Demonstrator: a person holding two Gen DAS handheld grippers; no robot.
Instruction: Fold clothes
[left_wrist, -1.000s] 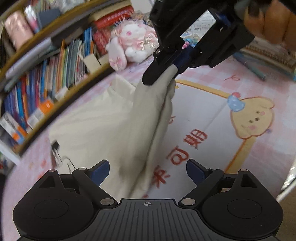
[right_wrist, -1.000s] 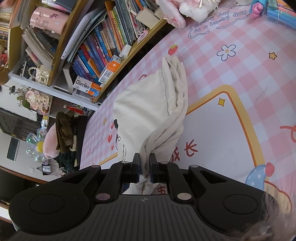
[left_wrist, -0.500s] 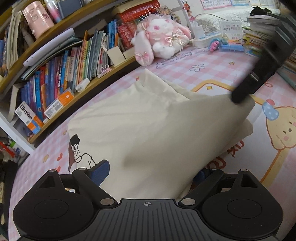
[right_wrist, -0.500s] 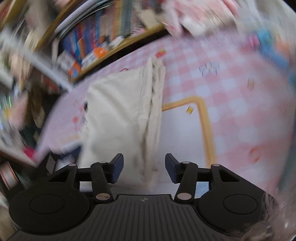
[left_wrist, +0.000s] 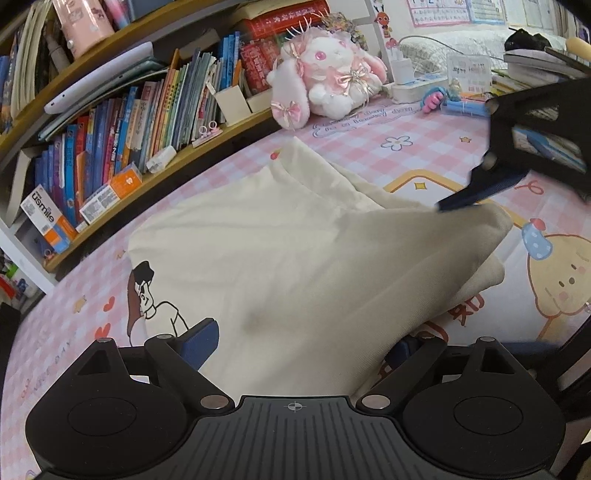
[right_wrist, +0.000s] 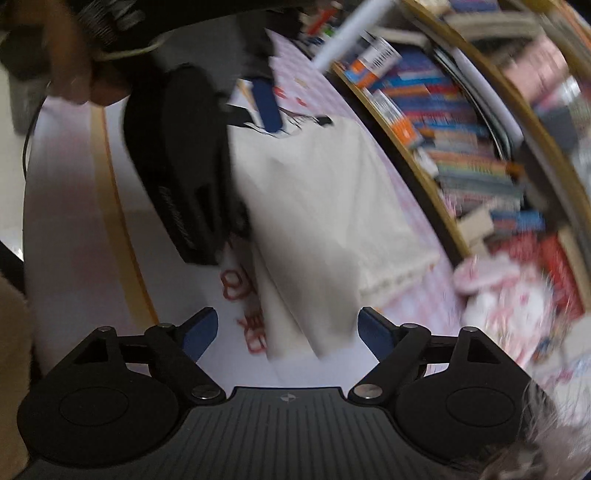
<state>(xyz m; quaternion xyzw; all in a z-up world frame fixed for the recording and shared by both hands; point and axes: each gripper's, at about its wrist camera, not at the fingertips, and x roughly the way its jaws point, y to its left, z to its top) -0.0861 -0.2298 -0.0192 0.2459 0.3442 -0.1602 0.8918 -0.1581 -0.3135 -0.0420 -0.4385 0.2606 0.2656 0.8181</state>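
A cream garment (left_wrist: 295, 258) with a printed cartoon figure lies folded on the pink checked table mat (left_wrist: 406, 147). My left gripper (left_wrist: 301, 341) is open, its jaws astride the garment's near edge; cloth covers the right finger. My right gripper (right_wrist: 286, 328) is open and empty, just off the garment's folded corner (right_wrist: 317, 229). In the left wrist view the right gripper (left_wrist: 476, 188) hovers at the garment's far right corner. In the blurred right wrist view the left gripper (right_wrist: 184, 166) rests at the garment's far edge.
A bookshelf (left_wrist: 129, 129) packed with books runs along the table's far left side. A pink plush rabbit (left_wrist: 328, 77) sits at the back, with a power strip (left_wrist: 417, 83) and stationery (left_wrist: 461, 107) beside it. A yellow cartoon print (left_wrist: 557, 280) covers the mat to the right.
My right gripper let go of the garment's bunched corner, opened and swung round to the garment's side. The lifted cloth dropped flat into a fold. My left gripper stayed open at the near edge.
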